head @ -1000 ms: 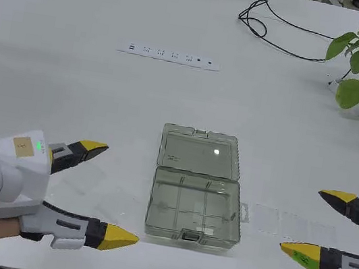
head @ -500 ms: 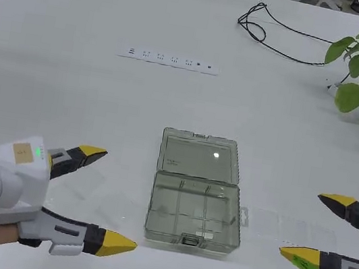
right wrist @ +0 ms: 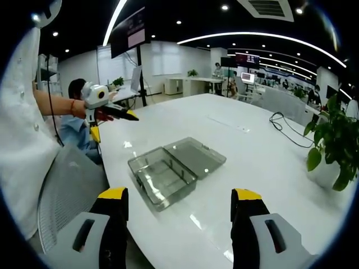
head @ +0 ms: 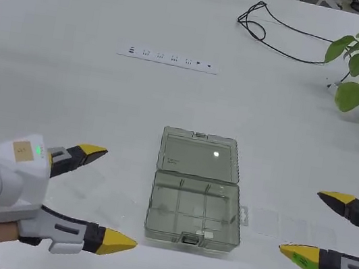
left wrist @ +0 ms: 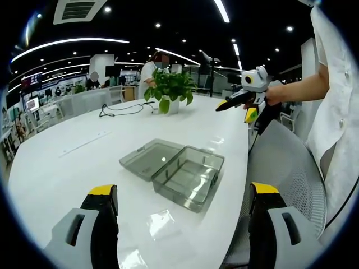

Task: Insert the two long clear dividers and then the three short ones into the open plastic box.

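Left gripper (head: 120, 196) and right gripper (head: 301, 221) both hang spread and empty, flanking the open box (head: 196, 212) near the front edge of the bench (head: 83, 10) — the flat clear dividers (head: 267, 221) beside it could skid off under a jaw.

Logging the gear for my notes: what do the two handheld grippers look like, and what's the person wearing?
Both the left gripper and right gripper have grey jaws, black near yellow tips. The left's white body bears a 33 sticker. Their top is white.
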`<action>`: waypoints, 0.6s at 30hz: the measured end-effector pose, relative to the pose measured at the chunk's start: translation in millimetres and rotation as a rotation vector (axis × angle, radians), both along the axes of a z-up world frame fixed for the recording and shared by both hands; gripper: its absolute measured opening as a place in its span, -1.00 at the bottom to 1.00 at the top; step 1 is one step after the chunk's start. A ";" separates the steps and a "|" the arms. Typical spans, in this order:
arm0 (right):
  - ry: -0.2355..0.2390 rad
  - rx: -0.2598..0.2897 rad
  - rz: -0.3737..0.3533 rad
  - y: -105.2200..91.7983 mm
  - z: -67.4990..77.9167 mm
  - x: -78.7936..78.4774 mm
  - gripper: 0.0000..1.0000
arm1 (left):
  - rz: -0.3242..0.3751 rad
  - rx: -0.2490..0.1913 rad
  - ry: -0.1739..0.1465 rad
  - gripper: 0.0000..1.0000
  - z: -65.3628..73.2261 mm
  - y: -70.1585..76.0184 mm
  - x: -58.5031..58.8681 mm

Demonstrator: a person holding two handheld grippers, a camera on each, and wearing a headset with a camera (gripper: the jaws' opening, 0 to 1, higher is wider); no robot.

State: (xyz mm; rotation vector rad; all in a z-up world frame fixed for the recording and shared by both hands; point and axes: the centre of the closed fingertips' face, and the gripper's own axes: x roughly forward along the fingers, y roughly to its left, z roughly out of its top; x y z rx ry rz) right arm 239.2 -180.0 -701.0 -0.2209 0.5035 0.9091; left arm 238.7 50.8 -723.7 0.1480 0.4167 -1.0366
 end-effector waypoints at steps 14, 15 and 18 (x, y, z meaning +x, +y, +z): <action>0.002 0.000 0.001 0.3 -1.4 1.4 0.50 | -0.001 0.000 0.003 0.99 -1.2 -0.1 0.2; 0.003 0.000 0.001 0.3 -1.5 1.4 0.50 | -0.001 0.000 0.003 0.99 -1.3 -0.2 0.2; 0.003 0.000 0.001 0.2 -2.0 1.3 0.50 | -0.001 0.000 0.003 0.99 -1.6 -0.3 0.4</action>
